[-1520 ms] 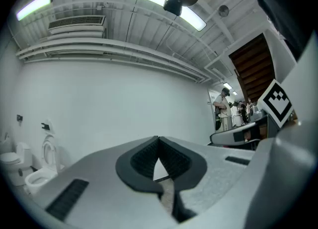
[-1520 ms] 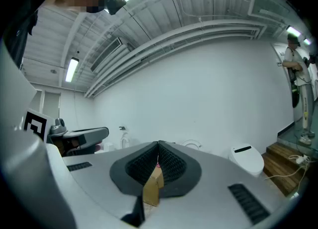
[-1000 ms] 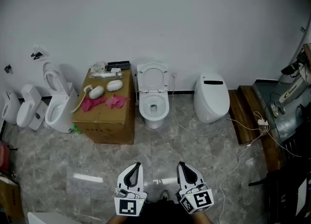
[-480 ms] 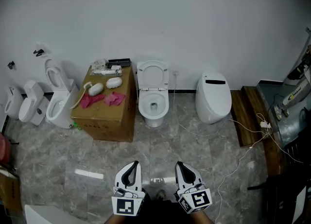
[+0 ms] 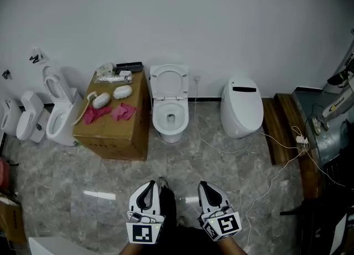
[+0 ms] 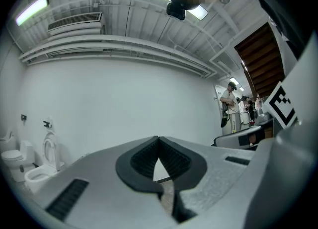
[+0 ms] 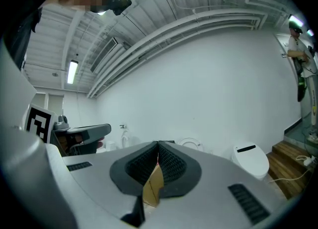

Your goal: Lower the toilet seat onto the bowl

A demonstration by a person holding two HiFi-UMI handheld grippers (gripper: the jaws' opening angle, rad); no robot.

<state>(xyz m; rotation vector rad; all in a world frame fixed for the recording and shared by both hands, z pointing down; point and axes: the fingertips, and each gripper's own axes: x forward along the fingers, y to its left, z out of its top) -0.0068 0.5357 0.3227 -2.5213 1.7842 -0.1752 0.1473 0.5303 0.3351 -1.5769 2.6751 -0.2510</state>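
A white toilet (image 5: 170,116) stands against the far wall, its seat (image 5: 169,80) raised upright against the wall and the bowl open. The raised seat (image 7: 191,144) also peeks over the right gripper's jaws. Both grippers hang low at the bottom of the head view, far from the toilet. My left gripper (image 5: 149,187) is shut with nothing between its jaws. My right gripper (image 5: 206,187) is shut and empty too. In the left gripper view the jaw tips (image 6: 158,140) meet against the white wall.
A cardboard box (image 5: 113,124) with pink cloths and small items stands left of the toilet. A second, closed toilet (image 5: 241,108) stands to its right. More toilets (image 5: 55,110) line the left wall. Cables (image 5: 279,165) trail across the marble floor; wooden boards (image 5: 276,126) lie at right.
The view has shifted slightly: the toilet and box sit a little higher and further left in the frame. A dark shoe now shows between the grippers. Both stay shut.
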